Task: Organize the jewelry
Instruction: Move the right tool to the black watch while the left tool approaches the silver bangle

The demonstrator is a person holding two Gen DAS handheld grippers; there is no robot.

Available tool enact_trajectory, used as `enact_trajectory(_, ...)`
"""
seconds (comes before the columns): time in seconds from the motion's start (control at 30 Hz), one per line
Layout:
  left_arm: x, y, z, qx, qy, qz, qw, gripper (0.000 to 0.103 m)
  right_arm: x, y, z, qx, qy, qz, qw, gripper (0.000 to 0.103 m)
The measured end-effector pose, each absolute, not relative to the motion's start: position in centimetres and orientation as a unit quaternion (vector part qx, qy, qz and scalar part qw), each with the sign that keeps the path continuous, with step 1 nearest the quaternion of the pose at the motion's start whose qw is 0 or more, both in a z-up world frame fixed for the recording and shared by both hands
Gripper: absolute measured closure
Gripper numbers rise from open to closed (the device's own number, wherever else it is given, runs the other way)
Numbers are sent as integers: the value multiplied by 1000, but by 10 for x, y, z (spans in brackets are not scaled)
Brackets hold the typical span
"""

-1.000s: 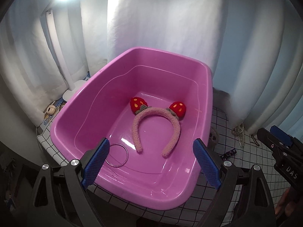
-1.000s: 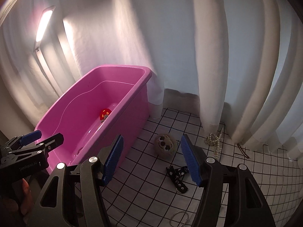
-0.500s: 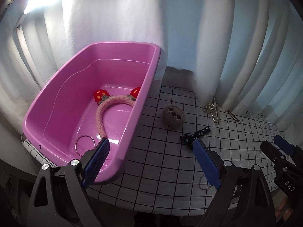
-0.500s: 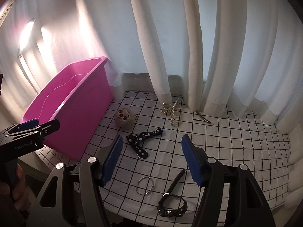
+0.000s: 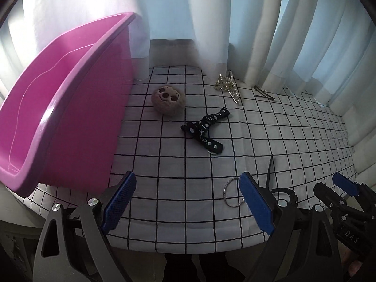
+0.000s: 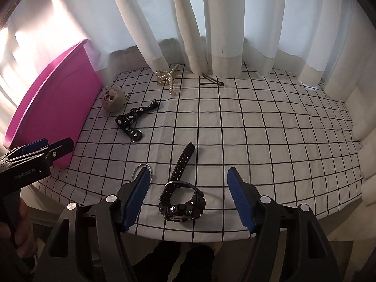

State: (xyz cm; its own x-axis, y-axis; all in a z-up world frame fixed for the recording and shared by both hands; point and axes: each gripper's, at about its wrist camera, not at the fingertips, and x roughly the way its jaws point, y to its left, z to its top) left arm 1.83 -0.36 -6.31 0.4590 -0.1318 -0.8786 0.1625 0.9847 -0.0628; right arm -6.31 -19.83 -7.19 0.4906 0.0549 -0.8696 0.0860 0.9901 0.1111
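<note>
The right gripper (image 6: 188, 196) is seen with its jaws opening; the blue pads (image 6: 239, 199) are well apart, and the black watch (image 6: 182, 201) lies on the cloth between them, untouched as far as can be told. Its strap is stretched away from the camera. The left gripper (image 5: 188, 203) is spread wide and nothing is held; only the checked tablecloth (image 5: 164, 164) is seen between its pads (image 5: 118, 202). A thin metal ring (image 5: 231, 193) lies just beside the inner edge of its right-hand pad.

Further out, a black patterned hair band (image 5: 204, 130) is found near the middle of the cloth, with a brown plush face charm (image 5: 168, 99) beyond it, near the bin. A pearl hair claw (image 5: 226, 87) and a pair of dark hairpins (image 5: 263, 93) lie at the far edge, by the white curtain (image 5: 211, 23).

The pink plastic bin (image 5: 70, 98) stands at the left end of the table. Its inside is only partly shown, and its contents cannot be told.
</note>
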Motion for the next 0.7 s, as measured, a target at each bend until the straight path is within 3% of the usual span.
enact_trajectory(0.23,14,-21,-104,42,539,-107,834,15,-79,-203,-113,88,533,-30,841,32)
enact_trajectory(0.3,13,-24,-111,49,542,-109,832,15,-82,-201,-122,87,541,-29,836,25)
enact_trajectory(0.7,20,-28,-142,72,555,-113,821,15,-80,-187,-165,74,564,-11,822,25)
